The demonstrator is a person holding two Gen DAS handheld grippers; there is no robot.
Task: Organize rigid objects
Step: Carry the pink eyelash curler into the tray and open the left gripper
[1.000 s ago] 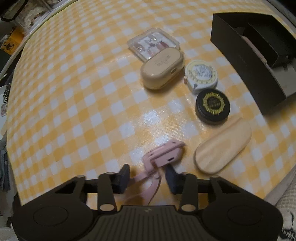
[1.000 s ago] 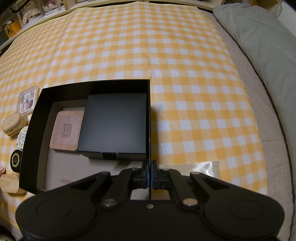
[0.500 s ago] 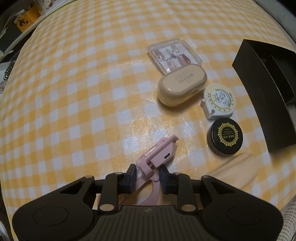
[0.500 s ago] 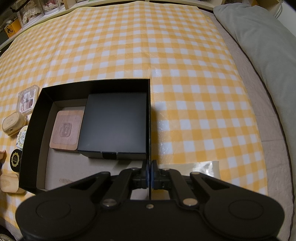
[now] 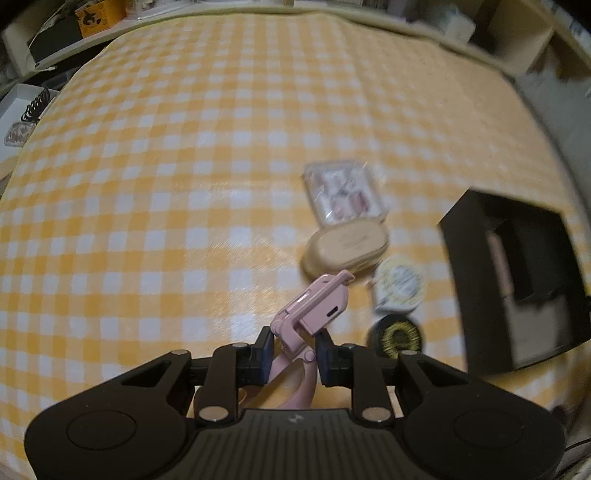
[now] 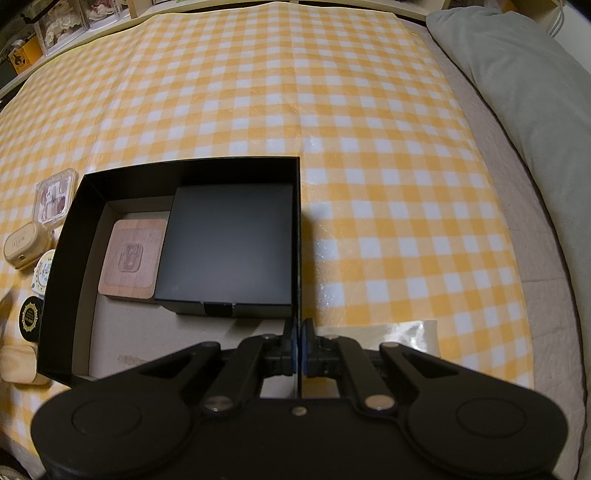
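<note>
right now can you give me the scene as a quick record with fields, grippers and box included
left gripper: shut on the pink folding gadget, held off the cloth
right gripper: shut on the right wall of the black box
in box: wooden square, smaller black box
left of box: clear case, beige case, white round disc, black round tin, wooden oval piece
surface: yellow checked cloth

Glossy yellow-and-white checked oilcloth (image 6: 332,129) covers wide surface, glare patches near centre. Beige quilted bedding (image 6: 517,236) along oilcloth's right edge; grey pillow (image 6: 524,96) beyond it. Cluttered pale shelving (image 5: 55,40) behind oilcloth's far-left edge, orange box (image 5: 98,14) on it. Light dim, warm.
</note>
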